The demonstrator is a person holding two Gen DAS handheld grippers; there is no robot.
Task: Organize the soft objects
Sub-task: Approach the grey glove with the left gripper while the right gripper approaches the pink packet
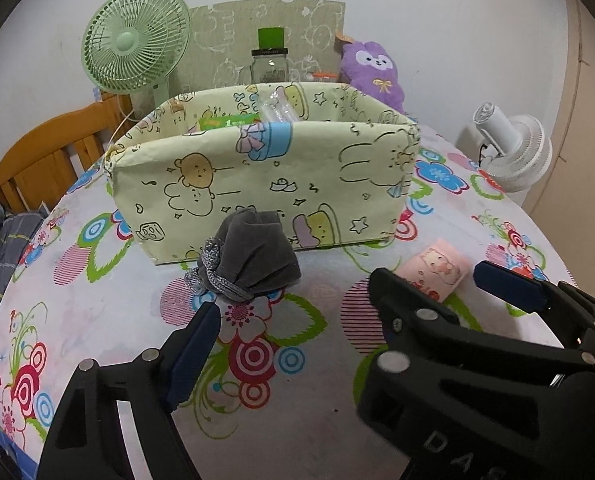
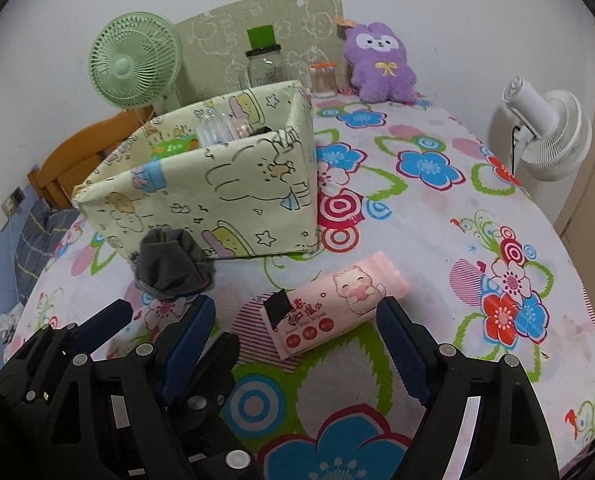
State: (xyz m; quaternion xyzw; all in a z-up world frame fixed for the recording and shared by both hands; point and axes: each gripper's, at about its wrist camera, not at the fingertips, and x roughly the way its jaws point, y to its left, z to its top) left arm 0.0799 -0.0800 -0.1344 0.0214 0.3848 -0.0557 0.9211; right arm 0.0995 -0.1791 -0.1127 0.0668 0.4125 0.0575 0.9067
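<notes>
While both grippers point down at the floral worktop point(image 2: 437, 216), neither holds anything yet. Left gripper point(image 1: 293, 322) stands released, jaws wide, with the grey drawstring pouch point(image 1: 253, 256) at frame centre just ahead of its fingertips and apart from them. Right gripper point(image 2: 297, 322) is also released; the pink wipes pack point(image 2: 329, 304) lies between its 2 fingers at lower centre, pads not pressing on it as far as I can tell. The fabric storage box point(image 1: 265, 184) sits just behind the pouch, already carrying a few items.

Risks as I read them:
- The 2 grippers sit close together; in the right wrist view the left gripper's fingers fill the lower left. Closing or lifting together could clash them.
- Pouch is slumped and soft, cord trailing at its left. A shallow pinch may catch only cord or a fold, so it dangles or drops.
- Wipes pack is slick and lies diagonally to the jaws; squeezing it off-centre could make it twist or squirt out.
- Box wall looks limp; clipping the front rim on the way in could fold or shove it.
</notes>
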